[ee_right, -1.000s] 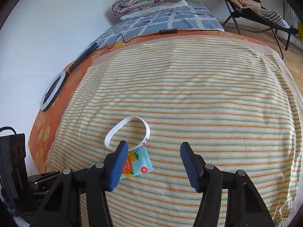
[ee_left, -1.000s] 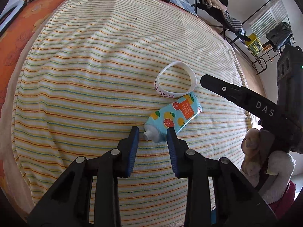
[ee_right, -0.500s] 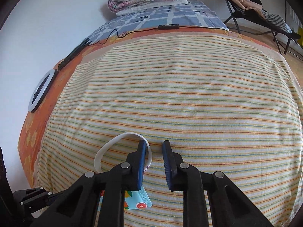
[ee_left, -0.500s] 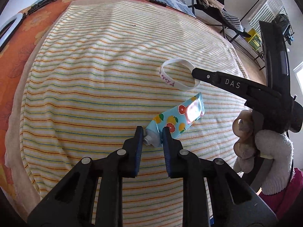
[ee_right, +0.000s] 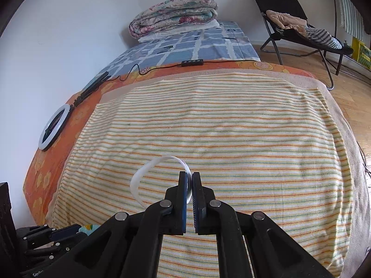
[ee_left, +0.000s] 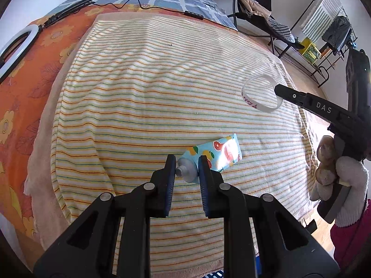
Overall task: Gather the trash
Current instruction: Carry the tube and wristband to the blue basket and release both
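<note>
A fruit-print tube (ee_left: 216, 153) with a grey cap end lies over the striped towel (ee_left: 150, 97) on the bed. My left gripper (ee_left: 185, 164) is shut on the tube's cap end and holds it. A white wristband (ee_right: 148, 173) with pink lettering hangs from my right gripper (ee_right: 189, 177), which is shut on its rim and holds it above the towel. The band (ee_left: 257, 97) and the right gripper's finger (ee_left: 299, 97) also show at the right of the left wrist view. A corner of the tube (ee_right: 88, 228) peeks out at the lower left of the right wrist view.
A ring light (ee_right: 54, 127) lies at the bed's left edge on the orange sheet, with a black cable and remote (ee_right: 192, 63) behind the towel. A folded quilt (ee_right: 174, 14) sits at the far end. A black chair (ee_right: 301, 30) stands on the wood floor, right.
My right gripper closed on the wristband and lifted it off the towel, up and to the right. My left gripper closed on the tube's cap end and raised it slightly.
</note>
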A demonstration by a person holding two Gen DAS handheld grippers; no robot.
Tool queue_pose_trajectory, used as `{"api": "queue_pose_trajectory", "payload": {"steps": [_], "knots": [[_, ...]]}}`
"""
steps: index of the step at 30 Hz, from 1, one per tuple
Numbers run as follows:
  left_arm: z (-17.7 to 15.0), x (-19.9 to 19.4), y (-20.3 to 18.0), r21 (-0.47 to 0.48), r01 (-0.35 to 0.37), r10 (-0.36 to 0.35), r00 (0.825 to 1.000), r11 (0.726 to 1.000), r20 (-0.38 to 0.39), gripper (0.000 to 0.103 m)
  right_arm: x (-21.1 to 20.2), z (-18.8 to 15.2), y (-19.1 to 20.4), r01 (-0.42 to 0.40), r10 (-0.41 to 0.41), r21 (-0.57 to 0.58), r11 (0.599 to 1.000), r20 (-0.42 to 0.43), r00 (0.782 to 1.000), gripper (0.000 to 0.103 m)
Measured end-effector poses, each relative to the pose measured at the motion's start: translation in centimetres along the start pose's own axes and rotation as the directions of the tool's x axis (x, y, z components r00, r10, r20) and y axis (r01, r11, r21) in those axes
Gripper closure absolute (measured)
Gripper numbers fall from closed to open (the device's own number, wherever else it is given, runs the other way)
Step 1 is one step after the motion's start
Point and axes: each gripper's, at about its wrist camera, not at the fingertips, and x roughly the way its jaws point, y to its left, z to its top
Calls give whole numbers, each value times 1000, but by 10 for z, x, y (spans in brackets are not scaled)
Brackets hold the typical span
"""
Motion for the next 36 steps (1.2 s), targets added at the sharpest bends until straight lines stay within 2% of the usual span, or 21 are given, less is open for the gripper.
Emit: {"api": "queue_pose_trajectory", "payload": {"steps": [7, 18, 36], "knots": [[-13, -24, -4, 13, 5, -6, 1000, 1000, 16, 84, -42, -22, 2, -13, 15, -57, 998, 33, 999, 101], [-40, -60, -22, 77, 12, -16, 999, 997, 43, 85, -93, -78, 13, -62, 65, -127, 990, 24, 998, 101], [-123, -93, -37, 155, 28, -29, 1000, 988, 5, 85, -139, -181, 46, -87, 80, -219, 972, -40, 996, 101]]}}
